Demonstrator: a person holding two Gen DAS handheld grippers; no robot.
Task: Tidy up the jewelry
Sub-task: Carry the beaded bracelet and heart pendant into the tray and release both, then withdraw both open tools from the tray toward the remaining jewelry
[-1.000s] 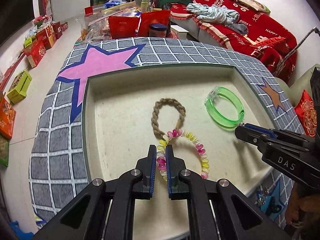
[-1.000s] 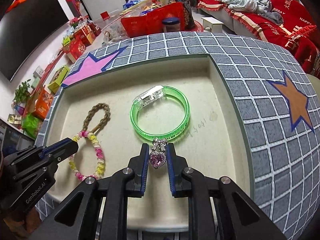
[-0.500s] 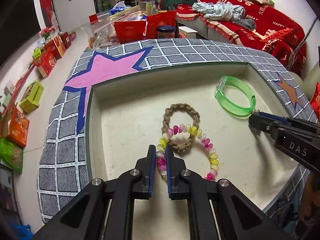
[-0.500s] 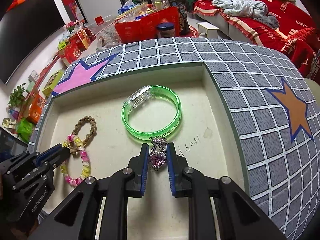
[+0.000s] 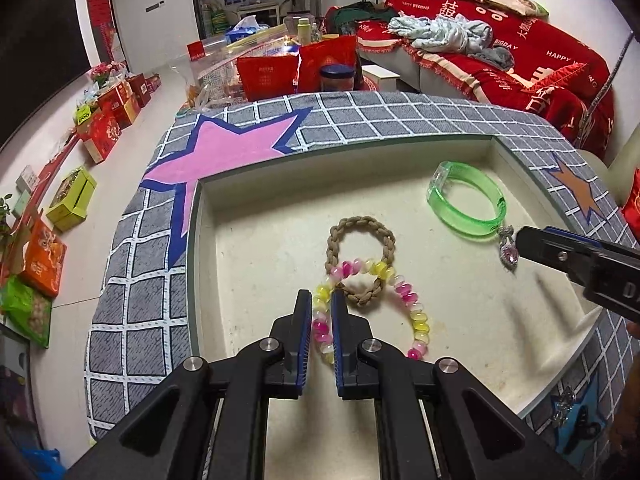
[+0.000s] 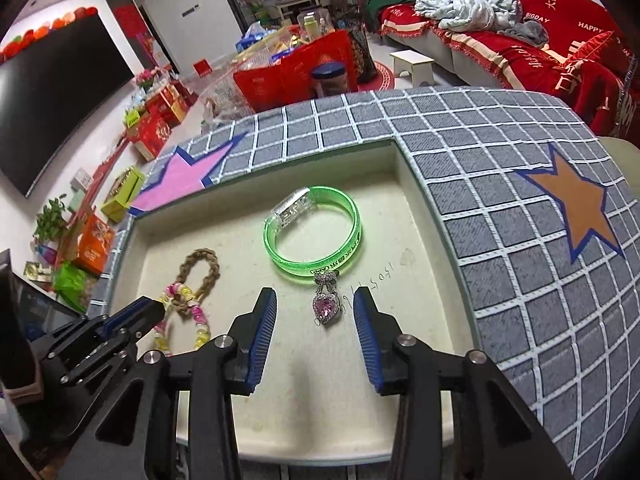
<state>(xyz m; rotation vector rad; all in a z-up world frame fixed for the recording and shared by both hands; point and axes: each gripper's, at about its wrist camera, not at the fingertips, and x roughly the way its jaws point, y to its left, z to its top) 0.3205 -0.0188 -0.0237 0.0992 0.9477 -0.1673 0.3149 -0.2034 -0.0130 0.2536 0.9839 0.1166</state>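
The heart pendant [image 6: 328, 307] lies on the cream tray floor [image 6: 420, 320], its bow end touching the near rim of the green bangle [image 6: 316, 236]. The right gripper [image 6: 316, 312] has just been opening; its jaws stand apart on either side of the pendant, pads clear of it. The left gripper [image 5: 321, 312] is clamped on the pink-and-yellow bead bracelet [image 5: 400, 292], which overlaps the braided brown loop [image 5: 360, 236] on the tray. A grey checked cloth [image 6: 500, 168] surrounds the tray.
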